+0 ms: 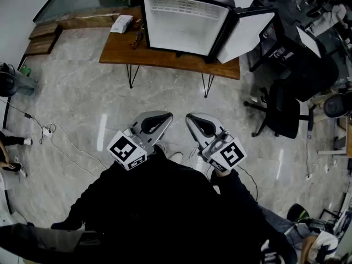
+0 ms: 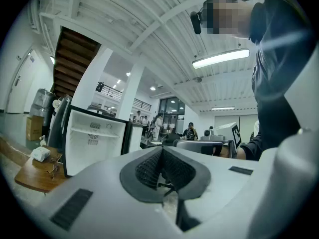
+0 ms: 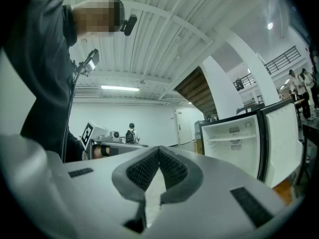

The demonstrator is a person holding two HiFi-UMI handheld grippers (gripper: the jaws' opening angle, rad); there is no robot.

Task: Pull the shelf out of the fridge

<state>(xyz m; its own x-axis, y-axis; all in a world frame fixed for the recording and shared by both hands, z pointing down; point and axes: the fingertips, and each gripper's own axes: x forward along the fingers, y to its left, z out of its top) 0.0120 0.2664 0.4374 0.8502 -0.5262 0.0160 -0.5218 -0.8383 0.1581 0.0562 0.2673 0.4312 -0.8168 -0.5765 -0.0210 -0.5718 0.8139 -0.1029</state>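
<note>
A small black fridge [image 1: 184, 23] with a white inside stands on a wooden table [image 1: 118, 51] at the top of the head view, its door [image 1: 246, 34] swung open to the right. A white shelf [image 2: 94, 131] crosses its upper part; it shows again as the shelf [image 3: 232, 138] in the right gripper view. My left gripper [image 1: 166, 116] and right gripper [image 1: 191, 117] are held side by side close to my body, well short of the fridge and pointing toward it. Both are shut with nothing between the pads: left gripper [image 2: 162, 150], right gripper [image 3: 158, 148].
A black office chair [image 1: 283, 111] stands on the marble floor right of the table. A white packet [image 1: 121, 23] and small items lie on the table's left end. Cables [image 1: 49, 131] trail over the floor at left, near a seated person's legs [image 1: 11, 142]. Desks fill the right side.
</note>
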